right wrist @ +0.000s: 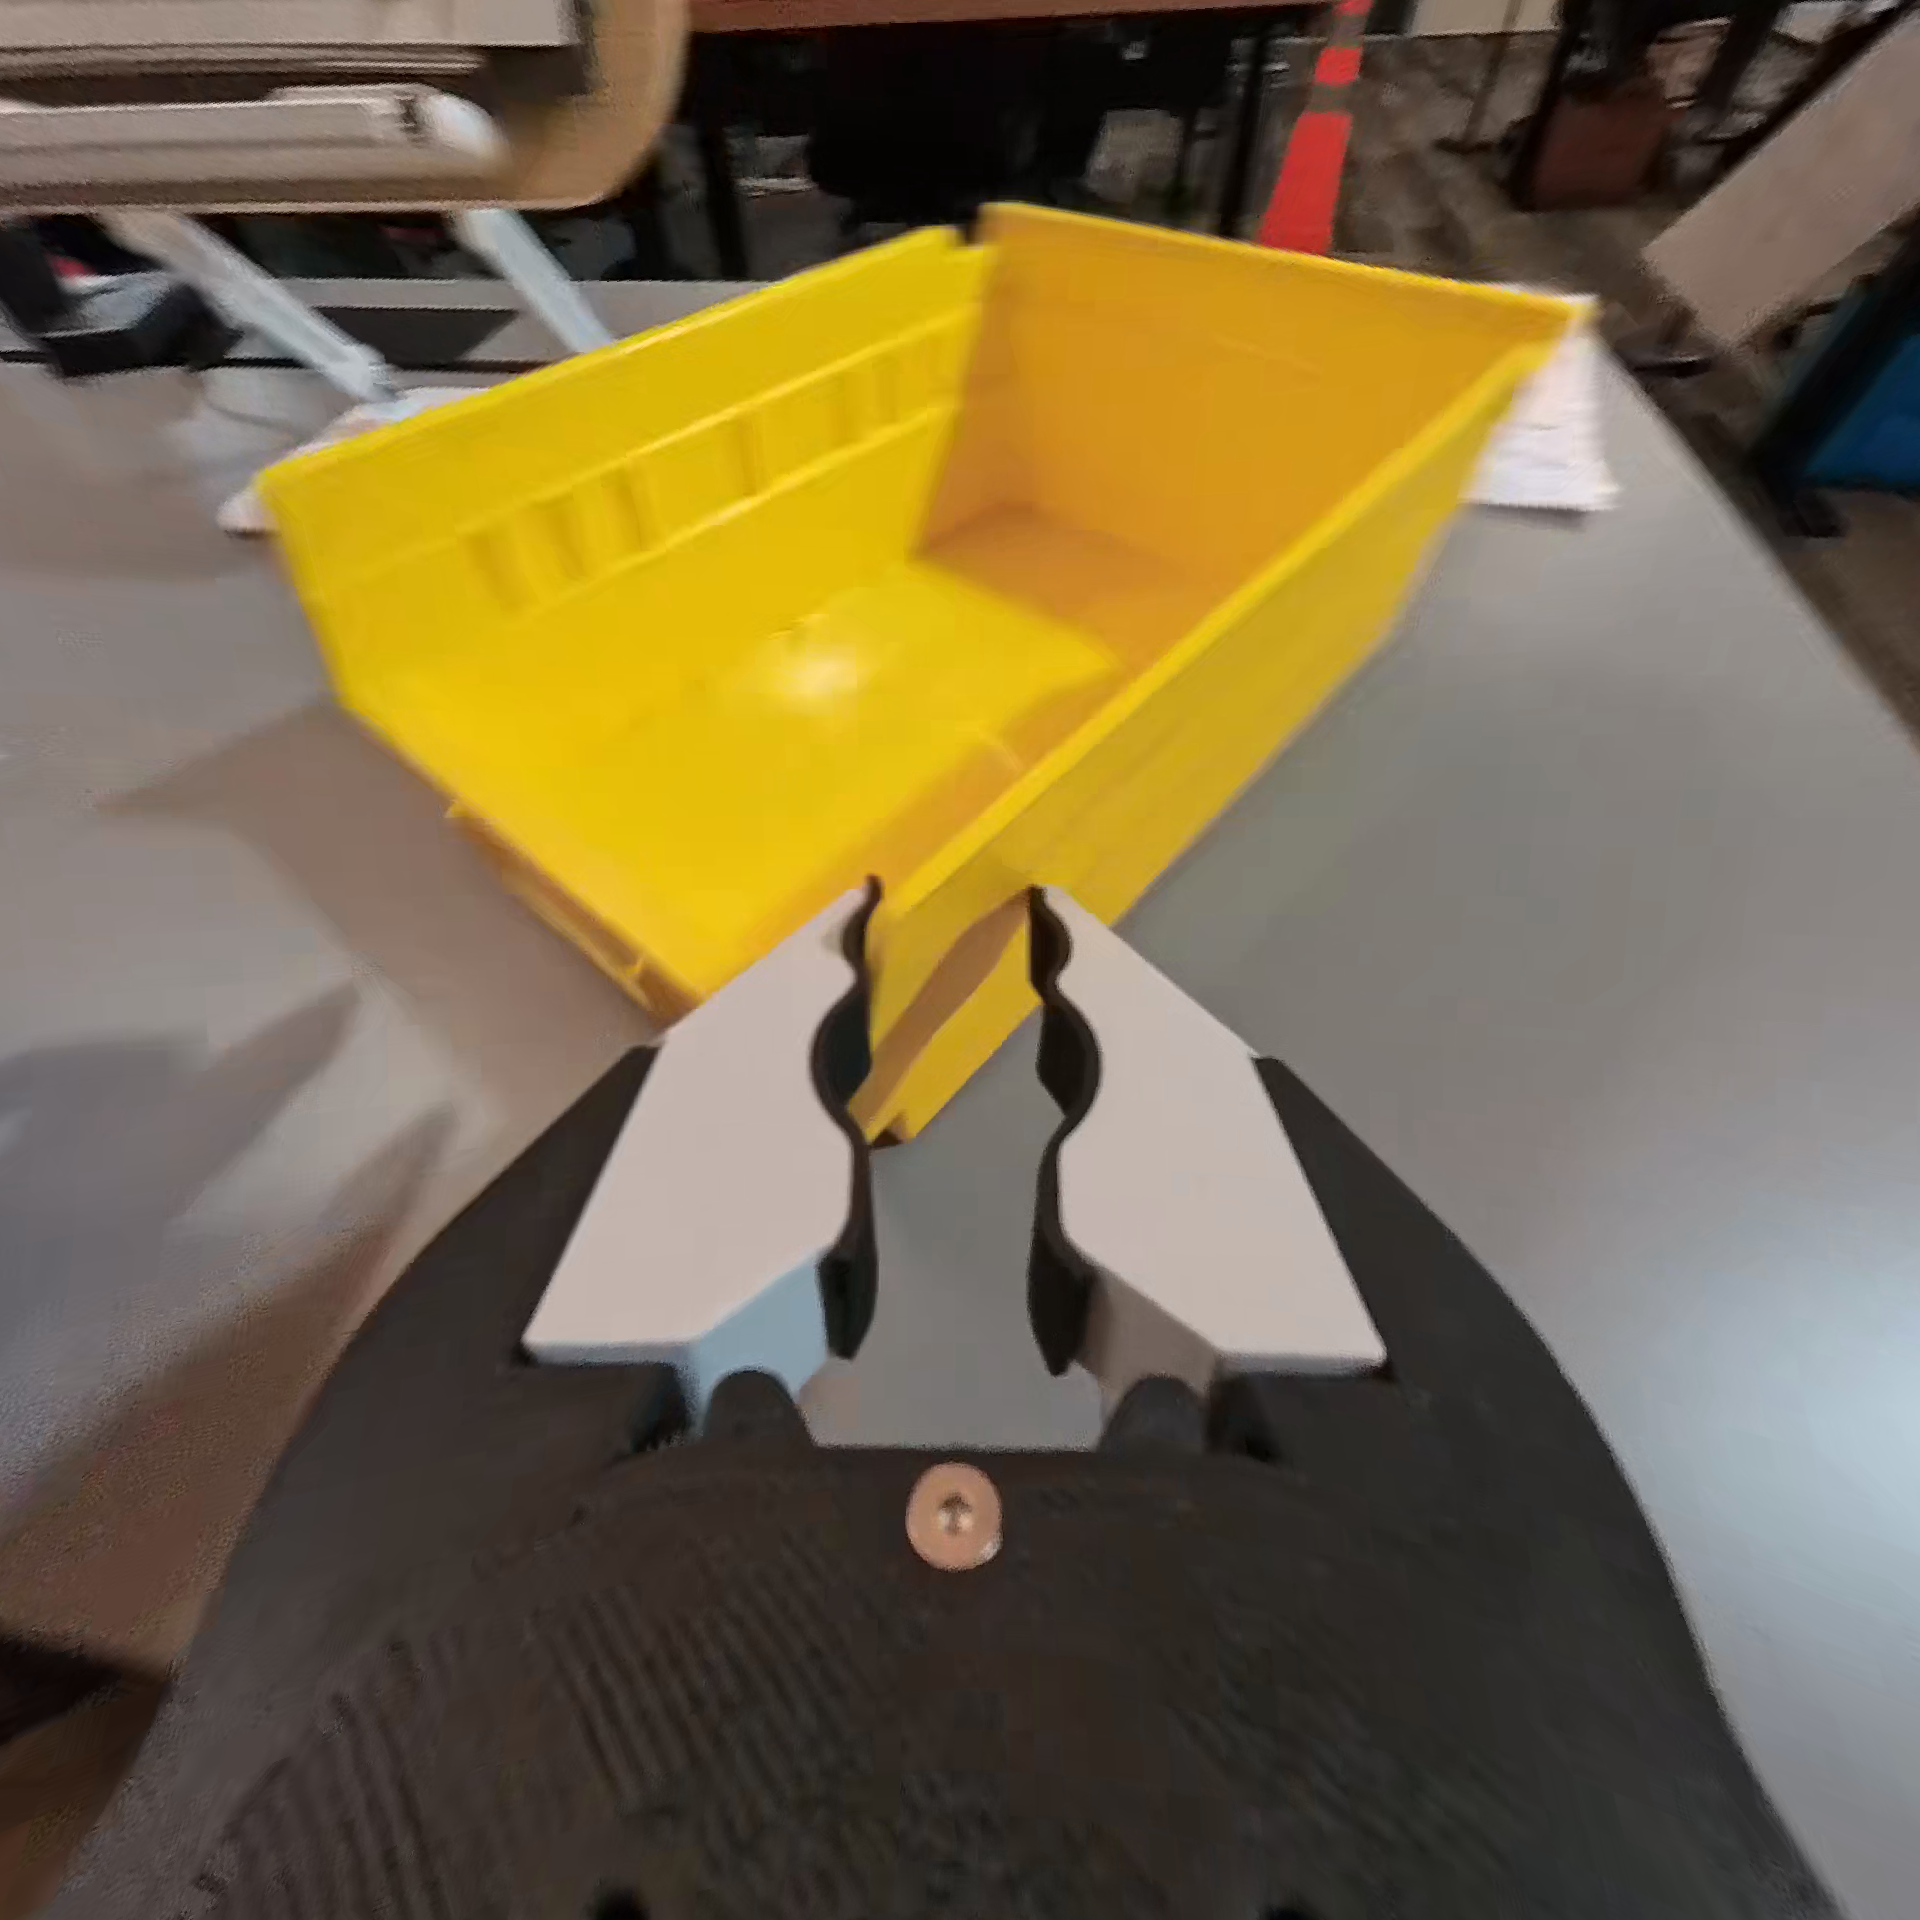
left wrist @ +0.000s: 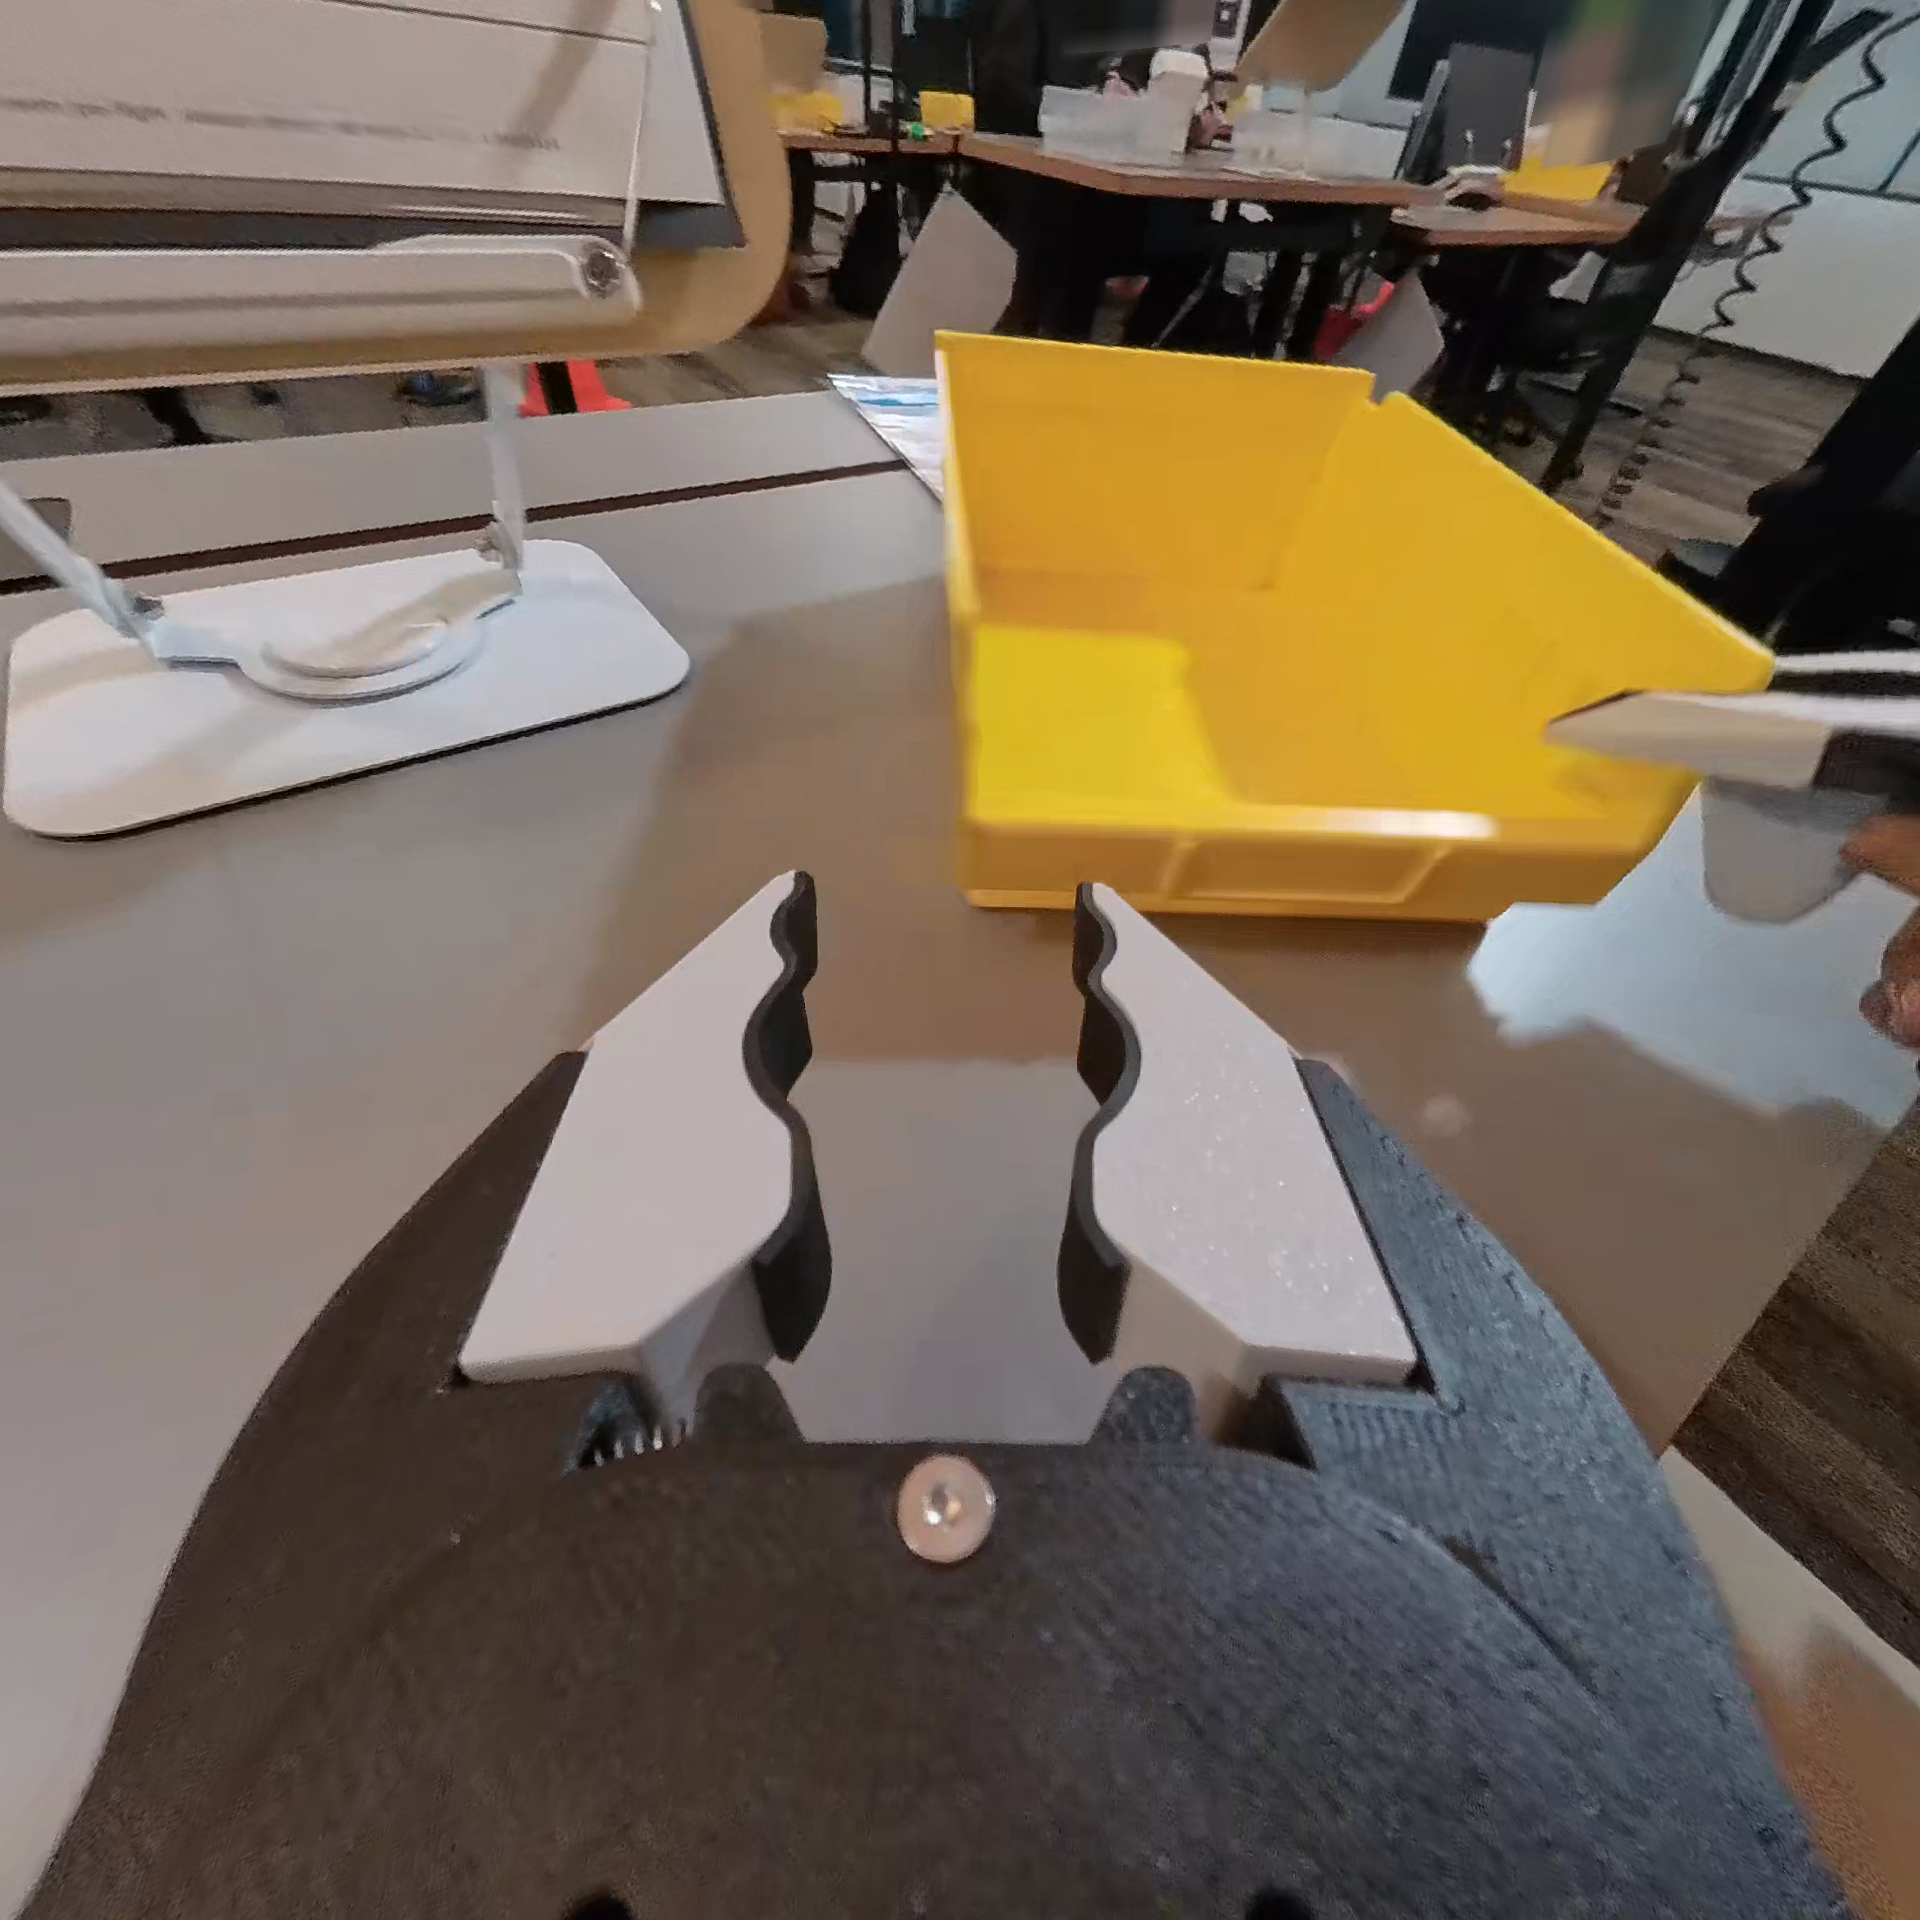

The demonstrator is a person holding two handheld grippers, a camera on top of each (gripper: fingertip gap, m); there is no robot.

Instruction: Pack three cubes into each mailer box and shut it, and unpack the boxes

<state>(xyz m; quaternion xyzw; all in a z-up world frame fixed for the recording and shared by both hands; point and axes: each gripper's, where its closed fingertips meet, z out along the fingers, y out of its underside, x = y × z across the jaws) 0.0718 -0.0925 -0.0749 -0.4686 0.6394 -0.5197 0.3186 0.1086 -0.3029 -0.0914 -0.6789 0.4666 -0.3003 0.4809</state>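
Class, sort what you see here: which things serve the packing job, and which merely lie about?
Job:
- yellow bin, empty
- left gripper, open
- right gripper, open, straddling the bin's near corner

Lying about:
- white stand base
- papers behind bin
- orange cone

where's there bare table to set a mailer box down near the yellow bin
Bare grey table lies in front of the white stand base and left of the yellow bin, around the open left gripper. The bin's floor looks empty too. It is tighter at the bin's near right corner, where the right gripper straddles the wall.
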